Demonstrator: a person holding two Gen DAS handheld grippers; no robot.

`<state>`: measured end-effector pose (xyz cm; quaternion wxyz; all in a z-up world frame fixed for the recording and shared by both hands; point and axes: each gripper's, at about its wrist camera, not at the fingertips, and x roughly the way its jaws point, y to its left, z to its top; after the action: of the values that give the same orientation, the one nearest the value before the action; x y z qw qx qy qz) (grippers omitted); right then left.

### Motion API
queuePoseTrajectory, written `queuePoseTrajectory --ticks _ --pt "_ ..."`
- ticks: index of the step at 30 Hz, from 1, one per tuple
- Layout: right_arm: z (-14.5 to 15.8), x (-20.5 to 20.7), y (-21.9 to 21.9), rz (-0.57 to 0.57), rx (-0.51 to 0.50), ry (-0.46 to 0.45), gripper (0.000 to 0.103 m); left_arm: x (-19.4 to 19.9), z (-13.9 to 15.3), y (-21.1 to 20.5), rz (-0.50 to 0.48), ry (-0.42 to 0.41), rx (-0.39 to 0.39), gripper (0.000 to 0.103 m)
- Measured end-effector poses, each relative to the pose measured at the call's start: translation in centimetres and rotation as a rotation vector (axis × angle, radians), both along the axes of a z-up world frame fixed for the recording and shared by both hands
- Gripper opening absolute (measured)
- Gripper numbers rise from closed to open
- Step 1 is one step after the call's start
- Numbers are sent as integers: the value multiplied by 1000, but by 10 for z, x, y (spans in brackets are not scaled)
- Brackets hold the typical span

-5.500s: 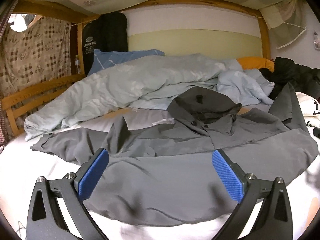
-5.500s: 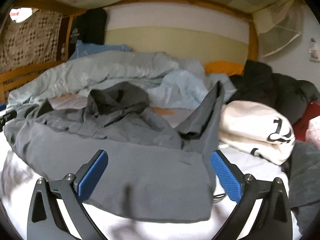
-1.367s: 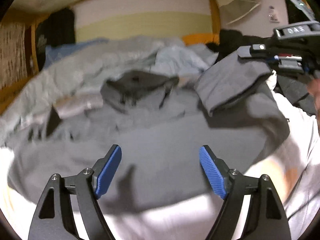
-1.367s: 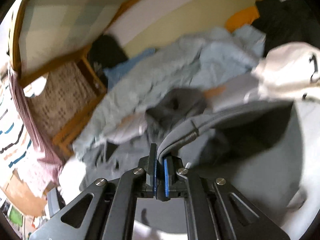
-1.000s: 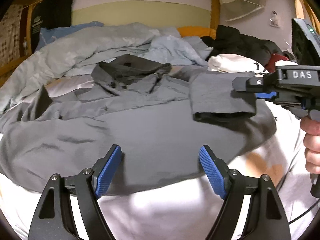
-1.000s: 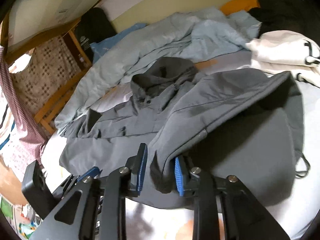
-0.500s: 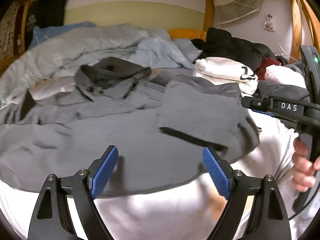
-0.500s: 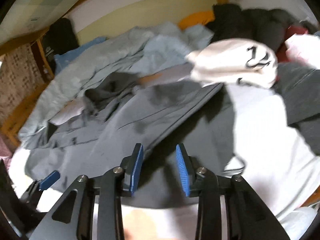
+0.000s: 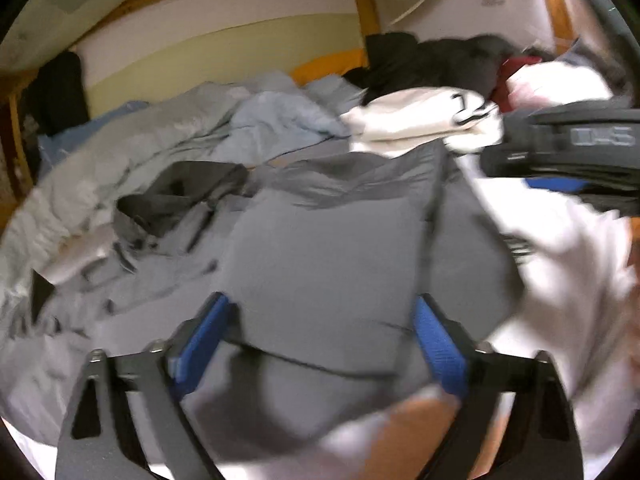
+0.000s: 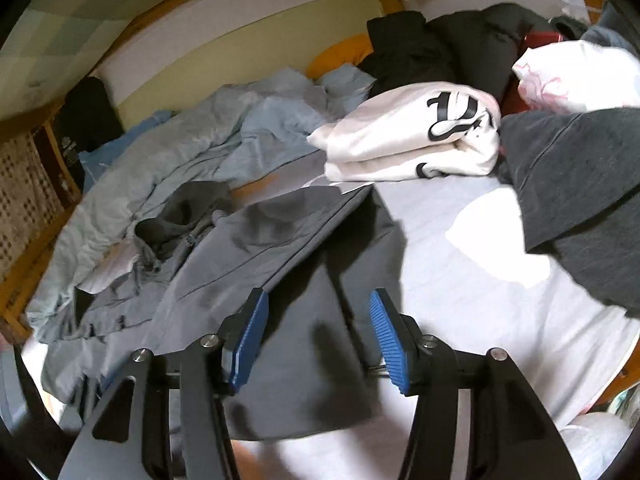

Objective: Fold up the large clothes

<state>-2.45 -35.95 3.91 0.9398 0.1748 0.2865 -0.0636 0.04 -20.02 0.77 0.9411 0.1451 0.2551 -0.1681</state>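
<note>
A large grey jacket (image 9: 320, 264) lies spread on a white bed sheet (image 10: 460, 260), its dark hood (image 10: 180, 212) toward the headboard. One sleeve (image 10: 248, 248) lies folded across the body. My left gripper (image 9: 320, 340) hovers over that folded part; its jaws are closing and the pads do not press the cloth. My right gripper (image 10: 316, 336) hangs above the jacket's right side; its jaws are opening with nothing between them. In the left wrist view the right gripper (image 9: 568, 152) shows at the right edge.
A crumpled light-blue duvet (image 10: 192, 148) lies behind the jacket. A folded white garment with black lettering (image 10: 416, 140), a dark grey garment (image 10: 580, 184) and black clothes (image 10: 440, 52) are stacked at the right. A wooden bed frame (image 10: 36, 264) runs along the left.
The right gripper has let go of the sleeve, left it folded across the jacket, swung right and opened wider. The left gripper has moved right over the folded part and narrowed slightly.
</note>
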Motion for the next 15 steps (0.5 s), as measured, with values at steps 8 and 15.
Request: queuePoseTrajectory --ticks 8,15 --pt "-4 4 15 95 -26 15 57 16 29 59 85 -210 220 21" --pt "-23 46 53 494 295 207 57 57 90 159 224 -273 192 21"
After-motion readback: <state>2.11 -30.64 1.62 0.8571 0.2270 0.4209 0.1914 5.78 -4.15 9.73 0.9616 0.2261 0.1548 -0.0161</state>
